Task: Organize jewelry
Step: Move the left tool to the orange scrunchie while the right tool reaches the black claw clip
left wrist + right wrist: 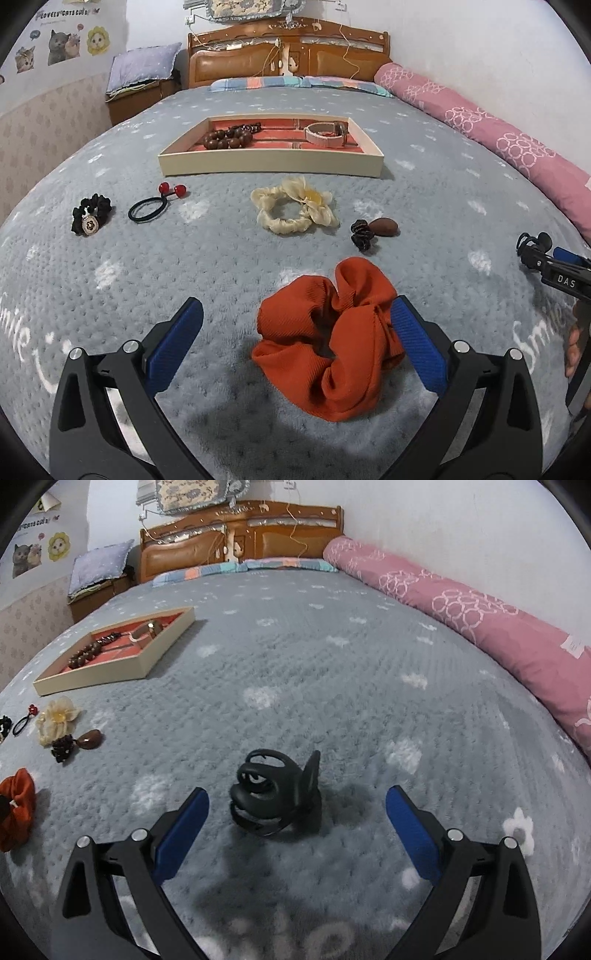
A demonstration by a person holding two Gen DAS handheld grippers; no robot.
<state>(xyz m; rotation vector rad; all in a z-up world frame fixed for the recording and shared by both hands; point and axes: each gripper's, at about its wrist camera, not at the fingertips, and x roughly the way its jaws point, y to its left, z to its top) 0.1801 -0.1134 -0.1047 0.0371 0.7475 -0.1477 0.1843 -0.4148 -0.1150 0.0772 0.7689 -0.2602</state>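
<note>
My left gripper point(295, 325) is open around an orange scrunchie point(332, 343) that lies on the grey blanket; its right finger touches the fabric. My right gripper point(297, 808) is open, with a black claw hair clip point(277, 794) standing between its fingers, untouched. A cream tray point(271, 164) with a red lining holds a brown bead bracelet point(229, 138) and a pink watch band point(327, 133). It also shows in the right wrist view point(110, 668).
On the blanket lie a cream flower scrunchie point(293, 210), a black tie with red balls point(155, 205), a black scrunchie with a charm point(90, 216) and a dark tie with a brown bead point(373, 232). A pink bolster point(480, 122) runs along the right wall.
</note>
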